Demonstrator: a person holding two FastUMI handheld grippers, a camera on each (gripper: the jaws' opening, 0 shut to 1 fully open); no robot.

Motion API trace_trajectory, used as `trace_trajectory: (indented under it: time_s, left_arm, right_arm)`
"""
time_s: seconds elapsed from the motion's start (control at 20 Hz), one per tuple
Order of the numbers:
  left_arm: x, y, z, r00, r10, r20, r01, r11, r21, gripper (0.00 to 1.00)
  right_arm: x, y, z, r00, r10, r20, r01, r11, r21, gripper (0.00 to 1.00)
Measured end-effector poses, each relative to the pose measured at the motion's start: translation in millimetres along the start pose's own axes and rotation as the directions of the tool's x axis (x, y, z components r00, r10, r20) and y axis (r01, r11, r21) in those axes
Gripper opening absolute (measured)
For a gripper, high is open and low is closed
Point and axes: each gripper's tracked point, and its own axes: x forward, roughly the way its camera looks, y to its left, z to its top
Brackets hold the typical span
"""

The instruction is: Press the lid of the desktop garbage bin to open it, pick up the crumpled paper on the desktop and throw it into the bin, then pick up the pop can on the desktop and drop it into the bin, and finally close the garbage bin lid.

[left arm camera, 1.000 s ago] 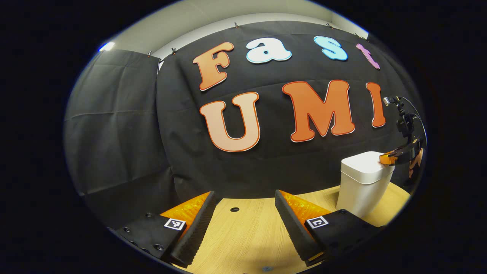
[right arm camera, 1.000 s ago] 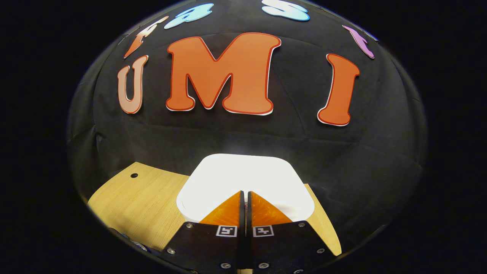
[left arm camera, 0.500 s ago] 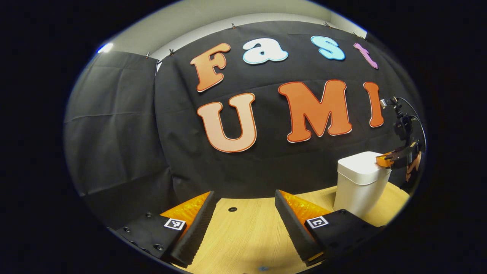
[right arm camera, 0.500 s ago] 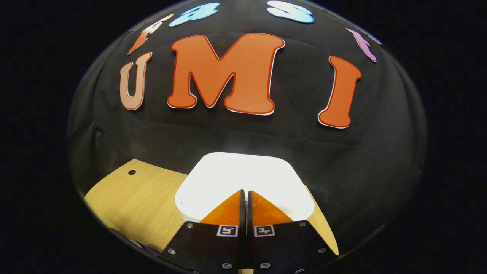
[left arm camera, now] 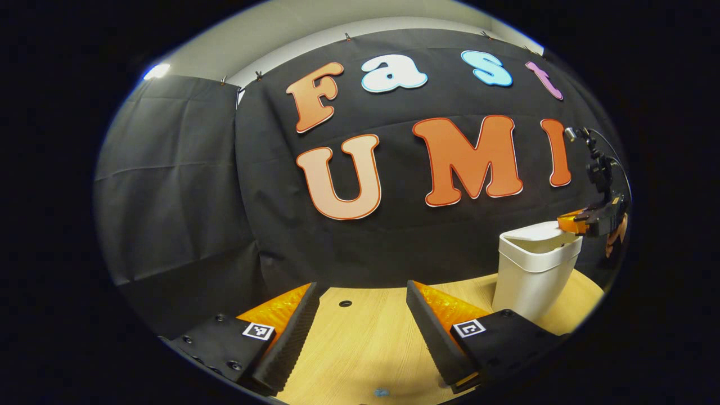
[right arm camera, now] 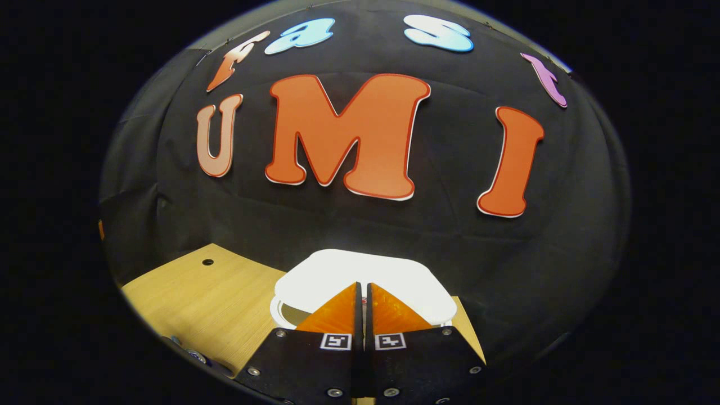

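A white desktop bin stands on the wooden table at the right of the left gripper view. Its lid is tilted up a little, with a dark gap under its left edge. My right gripper hangs at the lid's right edge, held by a hand. In the right gripper view, that gripper is shut with nothing between its fingers, just above the raised lid, and the bin's rim peeks out below on the left. My left gripper is open and empty, low over the table, left of the bin.
The wooden table has a small hole near the back wall, also visible as a hole in the right gripper view. A small shiny round thing lies at the table's near left edge. Black cloth closes the back.
The bin lid has popped up from flat to slightly tilted, opening a gap at one edge. My right gripper has risen a little off it. The left gripper barely moved.
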Motion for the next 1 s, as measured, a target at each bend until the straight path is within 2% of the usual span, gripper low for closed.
trace_trajectory:
  time_s: [0.25,0.5,0.6,0.65,0.8,0.95,1.0]
  left_arm:
    - [3,3,-2,1.0,-0.01,0.008,0.01,1.0,-0.019,1.0]
    - [20,11,-5,0.997,-0.067,0.025,0.067,0.998,-0.02,1.0]
    - [27,18,-6,0.996,-0.088,0.034,0.089,0.996,-0.015,0.95]
    - [30,20,-8,0.994,-0.099,0.036,0.1,0.995,-0.016,1.0]
    - [42,23,-15,0.989,-0.144,0.034,0.145,0.989,-0.027,1.0]
    - [53,25,-26,0.98,-0.195,0.028,0.196,0.98,-0.038,0.99]
    - [56,26,-29,0.977,-0.212,0.026,0.213,0.976,-0.042,0.99]
  right_arm:
    - [-18,-1,27,0.997,-0.002,0.081,0.001,1.0,0.012,0.01]
    - [-42,4,37,0.991,-0.053,0.121,0.054,0.999,-0.001,0.01]
    - [-51,7,37,0.99,-0.081,0.118,0.082,0.997,-0.007,0.01]
    - [-56,11,34,0.989,-0.094,0.112,0.095,0.995,-0.006,0.01]
    - [-72,30,23,0.99,-0.11,0.087,0.109,0.994,0.011,0.01]
    - [-88,56,12,0.993,-0.096,0.068,0.096,0.995,-0.004,0.06]
    - [-94,65,11,0.994,-0.09,0.069,0.091,0.996,-0.009,0.14]
